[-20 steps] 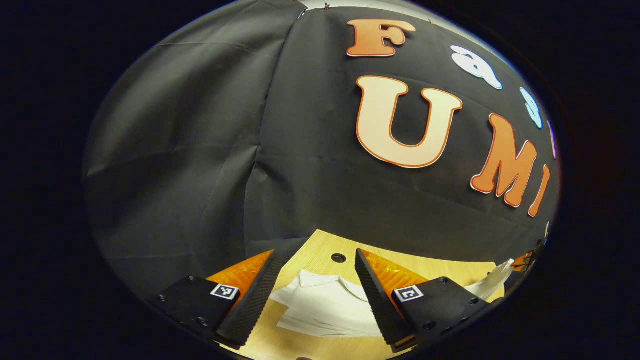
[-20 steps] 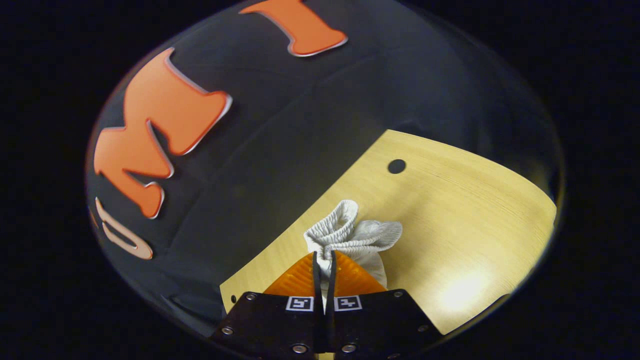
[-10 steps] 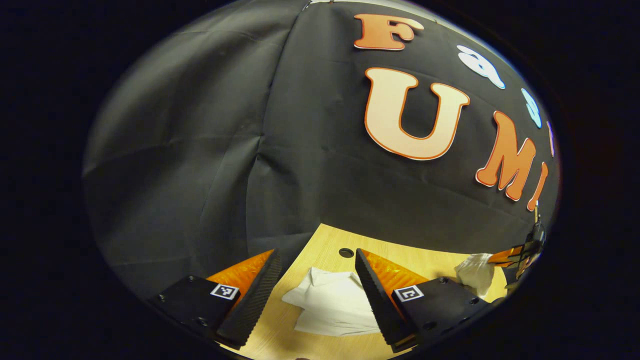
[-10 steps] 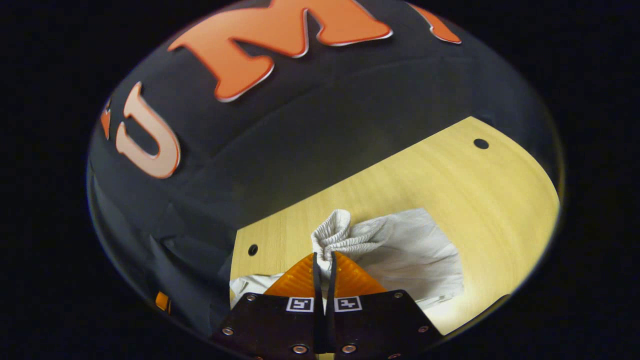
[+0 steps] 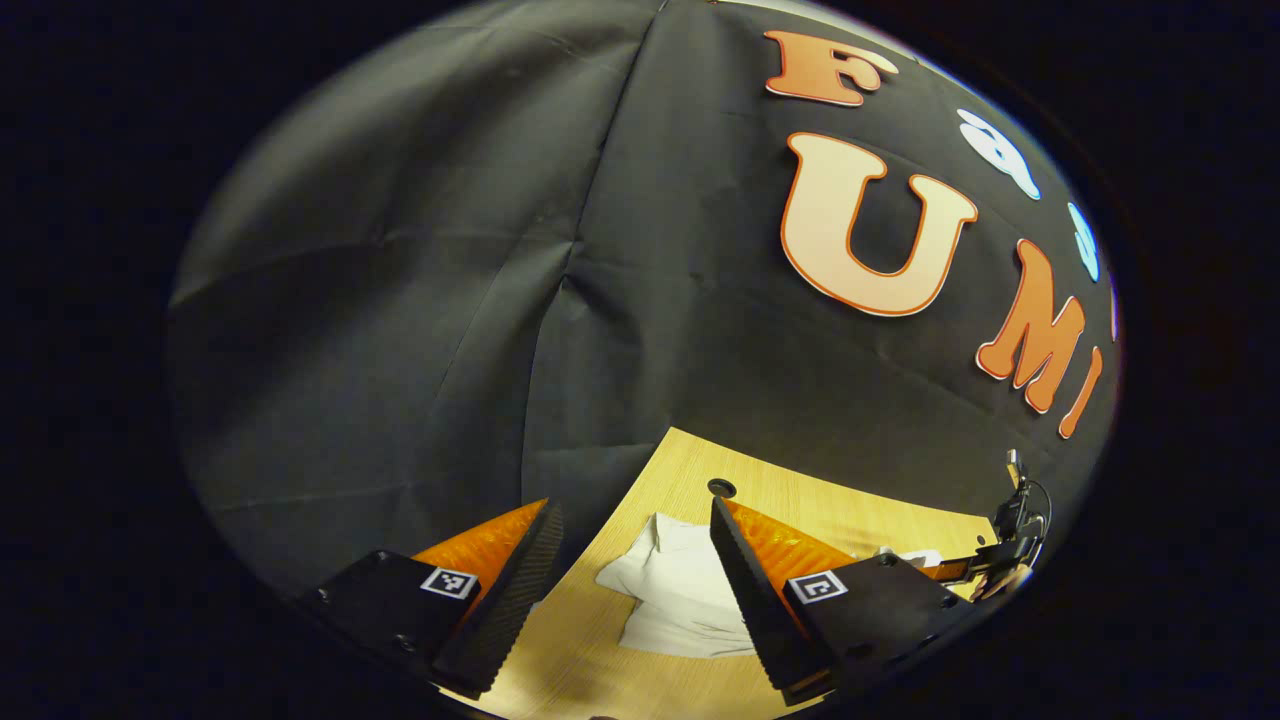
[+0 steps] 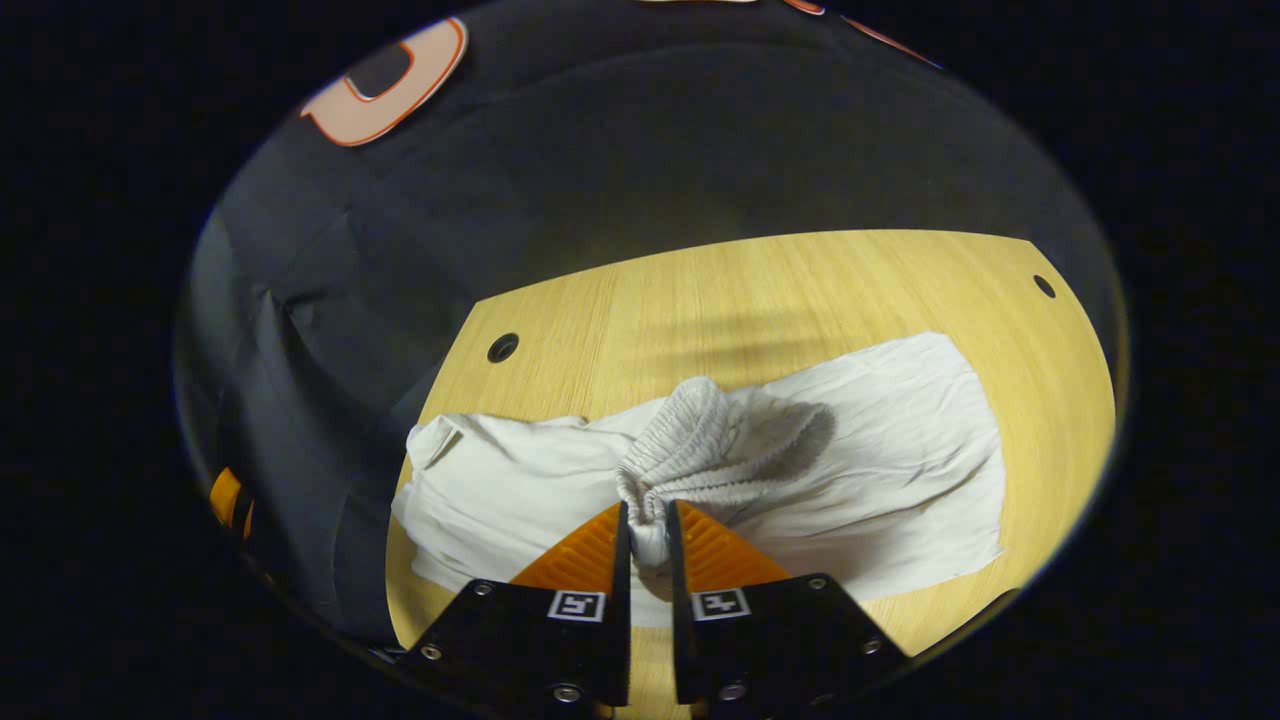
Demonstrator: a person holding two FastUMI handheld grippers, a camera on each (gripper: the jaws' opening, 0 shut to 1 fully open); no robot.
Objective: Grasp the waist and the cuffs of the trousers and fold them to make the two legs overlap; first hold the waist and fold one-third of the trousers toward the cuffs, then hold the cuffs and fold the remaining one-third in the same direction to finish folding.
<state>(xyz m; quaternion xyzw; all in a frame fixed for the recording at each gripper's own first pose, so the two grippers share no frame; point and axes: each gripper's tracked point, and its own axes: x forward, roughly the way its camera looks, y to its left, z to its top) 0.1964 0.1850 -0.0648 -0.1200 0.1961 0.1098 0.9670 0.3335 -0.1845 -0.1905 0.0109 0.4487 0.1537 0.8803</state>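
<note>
Right gripper (image 6: 646, 520) was found clamped on the gathered elastic waist (image 6: 690, 450) of the white trousers (image 6: 880, 470), both fingers pressing the bunched band between them. That waist stood raised above the rest of the garment, which lay spread across the wooden table (image 6: 760, 290), one portion running to the left of the gripper and a broader portion to the right. A dark round hole (image 6: 502, 347) was noted in the tabletop near the left portion, and a second hole (image 6: 1044, 286) near the far right edge.

Left gripper (image 5: 640, 560) was found with its fingers wide apart, holding nothing, poised above the table (image 5: 800, 505). Between and beyond its fingers lay one end of the trousers (image 5: 670, 580), flat on the wood and untouched. In the left gripper view the right gripper (image 5: 985, 570) appeared at the far right edge, low over the table; its detail was too small to judge there.
</note>
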